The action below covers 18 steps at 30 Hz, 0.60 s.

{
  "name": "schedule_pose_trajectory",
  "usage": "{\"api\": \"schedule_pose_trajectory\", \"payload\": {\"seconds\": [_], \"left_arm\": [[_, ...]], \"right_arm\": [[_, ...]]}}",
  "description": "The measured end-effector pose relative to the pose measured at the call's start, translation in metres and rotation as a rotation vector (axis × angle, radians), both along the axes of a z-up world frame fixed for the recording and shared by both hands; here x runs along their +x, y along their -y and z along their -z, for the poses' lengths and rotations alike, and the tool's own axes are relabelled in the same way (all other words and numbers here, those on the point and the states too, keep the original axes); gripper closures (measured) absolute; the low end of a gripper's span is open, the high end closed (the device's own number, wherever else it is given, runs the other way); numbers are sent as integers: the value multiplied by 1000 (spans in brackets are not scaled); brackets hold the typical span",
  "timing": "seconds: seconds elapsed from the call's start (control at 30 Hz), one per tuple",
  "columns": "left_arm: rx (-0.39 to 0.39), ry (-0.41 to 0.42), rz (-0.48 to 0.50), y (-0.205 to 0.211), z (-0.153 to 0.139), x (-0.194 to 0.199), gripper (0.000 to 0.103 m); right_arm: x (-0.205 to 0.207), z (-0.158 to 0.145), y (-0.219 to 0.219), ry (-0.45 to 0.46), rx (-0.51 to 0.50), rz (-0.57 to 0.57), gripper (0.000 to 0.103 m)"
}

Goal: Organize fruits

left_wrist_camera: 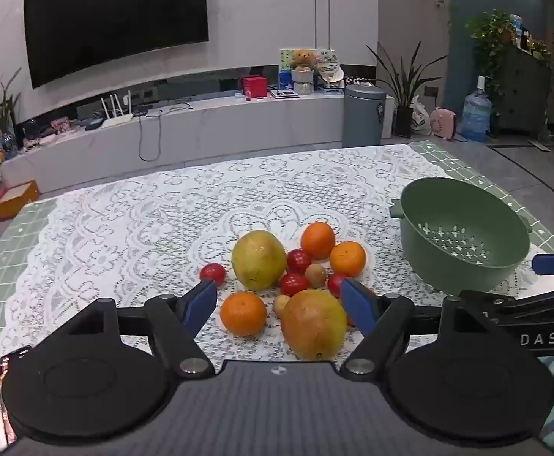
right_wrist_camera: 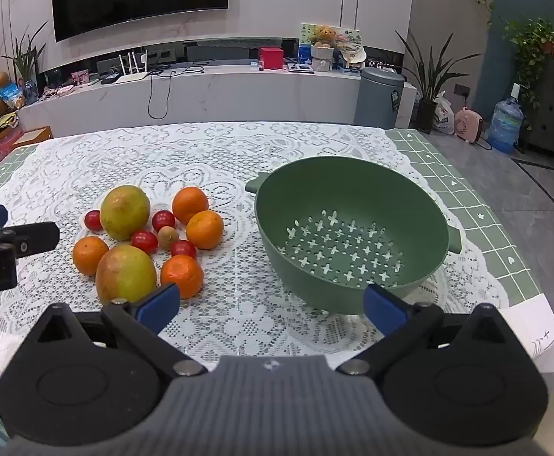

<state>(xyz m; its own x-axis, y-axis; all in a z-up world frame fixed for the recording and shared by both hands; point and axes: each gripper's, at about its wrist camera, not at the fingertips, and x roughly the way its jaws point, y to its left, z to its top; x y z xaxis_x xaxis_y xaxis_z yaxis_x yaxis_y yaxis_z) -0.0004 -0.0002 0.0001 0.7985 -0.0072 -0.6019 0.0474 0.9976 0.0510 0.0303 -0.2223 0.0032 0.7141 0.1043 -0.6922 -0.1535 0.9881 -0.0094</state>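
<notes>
In the left wrist view the fruit is heaped at centre frame on the lace tablecloth [left_wrist_camera: 132, 212]. Going left to right across the heap, a small red fruit [left_wrist_camera: 213, 273] is seen at its left edge, then a lower orange [left_wrist_camera: 243, 313] and the upper mango [left_wrist_camera: 258, 259] behind it, then the near mango [left_wrist_camera: 313, 323], a brown kiwi [left_wrist_camera: 316, 274] and two further oranges [left_wrist_camera: 318, 239] [left_wrist_camera: 347, 258]. The green colander [left_wrist_camera: 463, 239] stands well apart at the right of the frame and holds nothing.

The mangoes are judged the heaviest pieces, smooth-skinned and liable to roll; they would best be taken across the widest part of the belly. The oranges are judged firm, with a skin that grips well, and may be taken across the middle. The small red fruits and the kiwi are judged light, thin-skinned and easily bruised, so a gentle closing is called for.

The left gripper [left_wrist_camera: 278, 304] is held low and level at the bottom centre of its frame, pointed into the heap, its blue pads spread wide with the near mango and the lower orange lying between them; nothing is held.

In the right wrist view the right gripper [right_wrist_camera: 272, 308] is held low at the bottom centre, aimed at bare cloth between the fruit at left and the colander [right_wrist_camera: 352, 174] at right. Its pads are also spread wide and nothing is gripped.
</notes>
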Motion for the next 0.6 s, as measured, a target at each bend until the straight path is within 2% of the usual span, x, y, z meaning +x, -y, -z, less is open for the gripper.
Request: {"api": "schedule_pose_trajectory", "payload": {"seconds": [0.13,0.23,0.37,0.6], "left_arm": [[32,-4,-2,10,4,-1,16],[-26,-6,8,-1,1,-3,16],[-23,-17,8,-1,3,-1,16],[-21,-30,10,0,8,3,16]], "right_arm": [[0,1,-1,-5,1,1,4],[0,1,-1,-5,2,3,4],[-1,-6,4,-7,5,6,4],[2,3,-1,-17,-4,9,4]]}}
